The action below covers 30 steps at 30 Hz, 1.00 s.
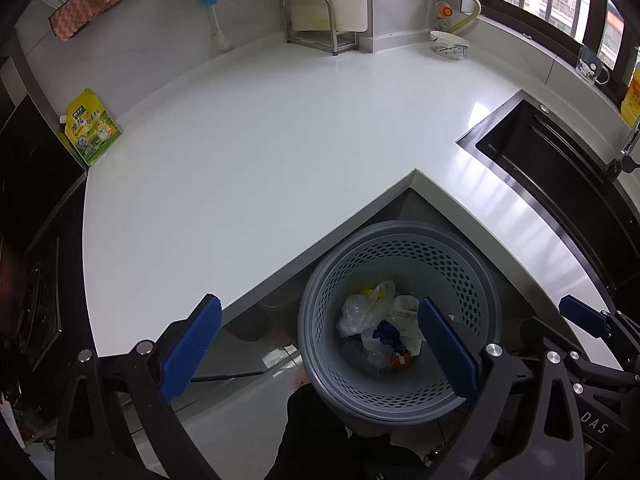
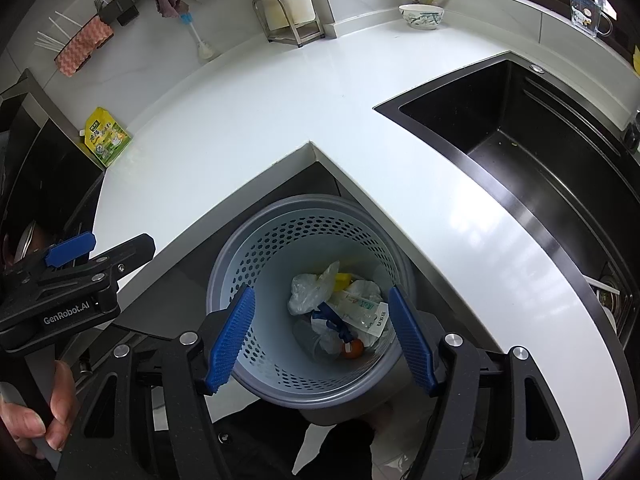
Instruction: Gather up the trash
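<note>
Above a perforated trash basket (image 2: 280,376) holding crumpled trash (image 2: 340,312), left gripper (image 1: 320,350) and right gripper (image 2: 322,338) gape wide, empty.

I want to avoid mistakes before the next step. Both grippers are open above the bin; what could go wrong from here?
1. The yellow pouch by the wall and the bowl may not be trash; either could be binned wrongly.
2. The trash bin sits tucked under the countertop corner; the left gripper or right gripper might knock its rim and tip it.
</note>
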Available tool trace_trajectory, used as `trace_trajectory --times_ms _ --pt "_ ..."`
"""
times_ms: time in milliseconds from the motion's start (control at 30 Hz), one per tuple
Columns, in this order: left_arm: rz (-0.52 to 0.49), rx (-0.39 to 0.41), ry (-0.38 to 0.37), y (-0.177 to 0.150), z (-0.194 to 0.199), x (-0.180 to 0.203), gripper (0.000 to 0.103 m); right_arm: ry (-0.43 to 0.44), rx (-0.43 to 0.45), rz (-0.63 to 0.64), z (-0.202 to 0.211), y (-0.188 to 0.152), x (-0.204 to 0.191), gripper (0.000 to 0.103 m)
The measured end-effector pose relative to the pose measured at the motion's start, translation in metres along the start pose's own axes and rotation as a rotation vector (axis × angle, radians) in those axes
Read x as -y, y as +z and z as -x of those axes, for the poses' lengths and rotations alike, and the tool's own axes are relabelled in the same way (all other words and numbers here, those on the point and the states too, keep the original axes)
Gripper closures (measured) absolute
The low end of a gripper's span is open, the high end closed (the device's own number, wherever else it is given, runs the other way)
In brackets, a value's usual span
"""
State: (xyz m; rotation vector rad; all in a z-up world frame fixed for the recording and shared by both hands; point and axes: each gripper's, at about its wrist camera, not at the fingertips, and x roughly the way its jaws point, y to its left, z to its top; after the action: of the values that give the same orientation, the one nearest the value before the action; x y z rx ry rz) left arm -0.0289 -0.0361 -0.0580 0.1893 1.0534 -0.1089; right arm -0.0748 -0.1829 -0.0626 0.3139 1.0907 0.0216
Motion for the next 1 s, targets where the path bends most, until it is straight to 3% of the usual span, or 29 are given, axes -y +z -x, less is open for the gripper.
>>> trace_trajectory --times_ms 1000 --pt "0.000 0.000 0.000 0.0008 0.0001 -0.0005 0.006 0.006 0.004 -0.001 -0.0005 0.0021 0.0035 0.037"
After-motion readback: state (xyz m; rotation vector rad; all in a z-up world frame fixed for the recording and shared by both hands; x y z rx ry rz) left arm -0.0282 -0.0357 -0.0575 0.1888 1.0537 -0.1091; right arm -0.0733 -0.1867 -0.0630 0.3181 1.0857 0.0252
